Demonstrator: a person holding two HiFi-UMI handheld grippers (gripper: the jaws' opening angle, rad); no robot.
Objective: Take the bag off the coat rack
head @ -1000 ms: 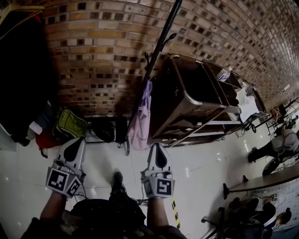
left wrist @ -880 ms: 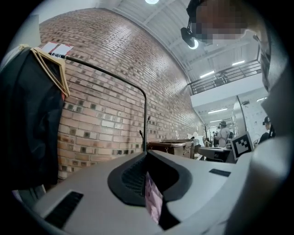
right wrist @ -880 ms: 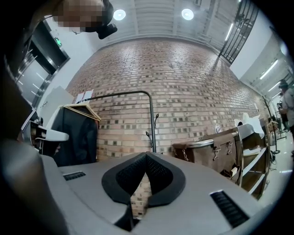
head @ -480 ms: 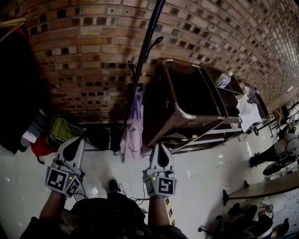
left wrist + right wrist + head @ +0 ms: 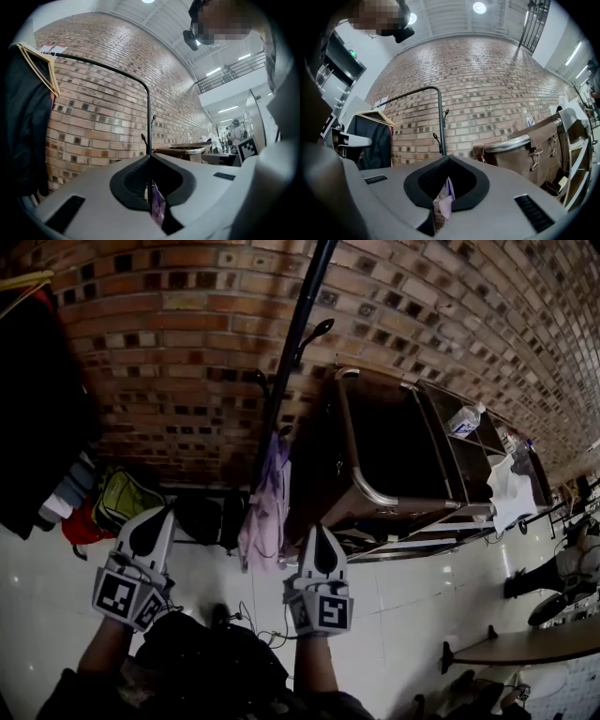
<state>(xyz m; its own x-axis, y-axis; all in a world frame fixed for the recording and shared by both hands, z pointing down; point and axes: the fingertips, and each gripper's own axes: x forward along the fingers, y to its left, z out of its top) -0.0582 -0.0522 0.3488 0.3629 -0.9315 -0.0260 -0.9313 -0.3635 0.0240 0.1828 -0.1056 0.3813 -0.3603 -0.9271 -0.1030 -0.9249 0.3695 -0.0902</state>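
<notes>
Lilac bag [image 5: 265,512] nearer right claw [image 5: 322,531]

Wall [image 5: 187,334]: rough, matt brick. Floor [image 5: 412,606], toward 5 o'clock: glossy pale tile with glare. Rack [image 5: 291,352]: smooth black metal. Bag [image 5: 267,512]: soft, matt lilac cloth. Cart rail [image 5: 361,479], 3 o'clock: shiny metal tube. Left gripper [image 5: 167,510] and right gripper [image 5: 319,529]: matt pale plastic.
</notes>
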